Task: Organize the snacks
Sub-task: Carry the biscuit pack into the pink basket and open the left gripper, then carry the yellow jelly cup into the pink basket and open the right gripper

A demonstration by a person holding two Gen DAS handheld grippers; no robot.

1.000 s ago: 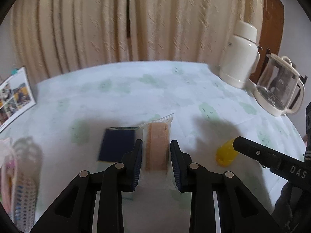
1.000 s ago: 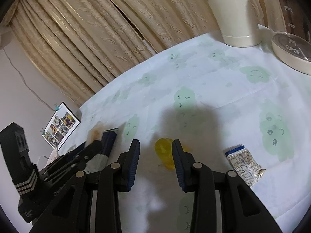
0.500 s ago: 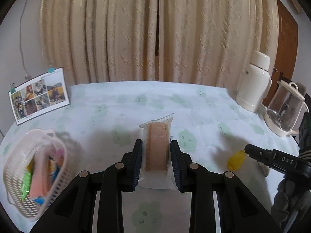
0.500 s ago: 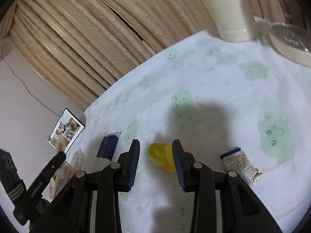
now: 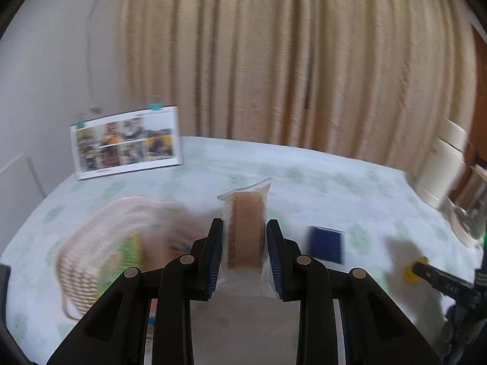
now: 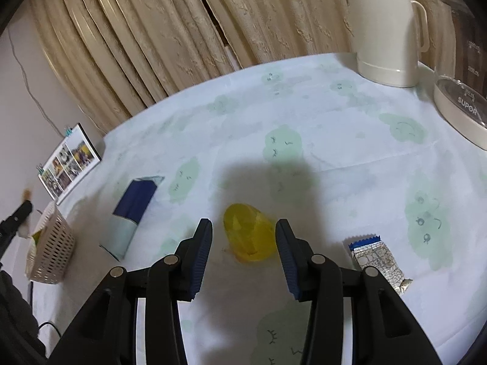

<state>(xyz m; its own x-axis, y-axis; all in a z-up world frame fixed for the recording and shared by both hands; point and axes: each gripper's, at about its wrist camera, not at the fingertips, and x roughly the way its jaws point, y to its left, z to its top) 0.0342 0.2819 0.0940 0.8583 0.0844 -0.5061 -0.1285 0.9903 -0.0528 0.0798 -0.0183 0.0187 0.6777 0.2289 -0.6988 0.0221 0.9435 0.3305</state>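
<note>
kettle base (image 6: 462,115): "SUPOR" | left gripper (image 5: 246,255): clamps wafer pack (image 5: 246,228) (unlabelled)

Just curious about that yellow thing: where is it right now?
In the right wrist view, the yellow jelly cup lies on the tablecloth between the open right gripper fingers, untouched.

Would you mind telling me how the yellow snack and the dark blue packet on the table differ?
The yellow snack is rounded and translucent; the dark blue packet is flat, oblong and opaque. The yellow snack sits between the fingers of the open right gripper; the dark blue packet lies off to its left. Both rest untouched on the tablecloth.
</note>
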